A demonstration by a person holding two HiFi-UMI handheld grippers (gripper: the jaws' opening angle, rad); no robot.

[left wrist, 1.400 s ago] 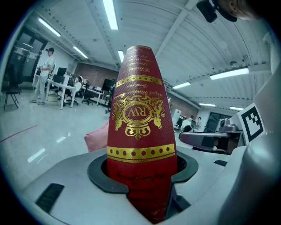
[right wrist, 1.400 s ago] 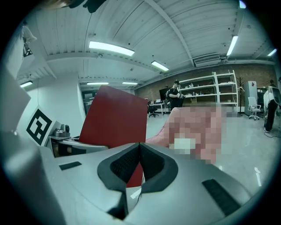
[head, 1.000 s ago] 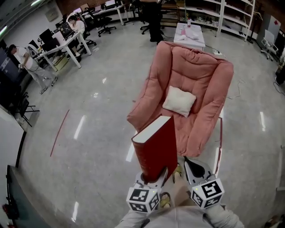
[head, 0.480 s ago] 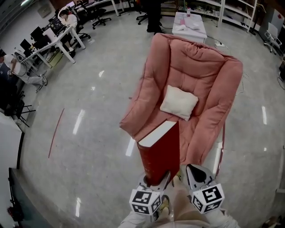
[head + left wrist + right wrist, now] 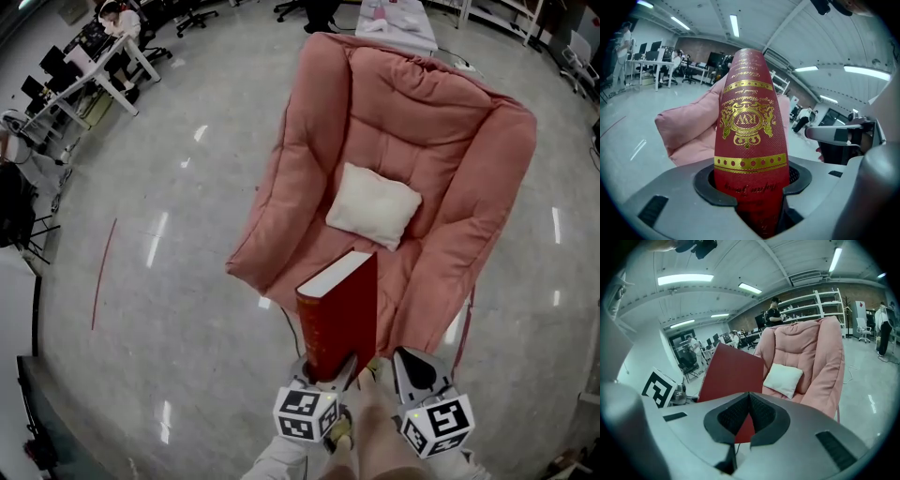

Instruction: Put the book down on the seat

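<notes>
In front of the pink chair (image 5: 422, 131), the left gripper (image 5: 328, 373) clamps the bottom of a red book (image 5: 339, 314), holding it upright in the air by the seat's front edge. Beside it, the right gripper (image 5: 411, 361) is closed and empty. A white cushion (image 5: 373, 206) lies on the seat.

A: Seat (image 5: 424, 272) clear?
B: Front part bare. White cushion (image 5: 373, 206) lies on the middle, toward the back.
A: Sides?
B: Padded sides (image 5: 281, 187) rise left and right, backrest (image 5: 417, 103) behind. Way in is over the front edge or from above.
A: Anything in front?
B: Upright red book (image 5: 342, 314) stands before the front edge, left of centre. Right of it, open.
A: Around?
B: Floor (image 5: 159, 281) bare on the left; desks (image 5: 103, 56) well apart.
</notes>
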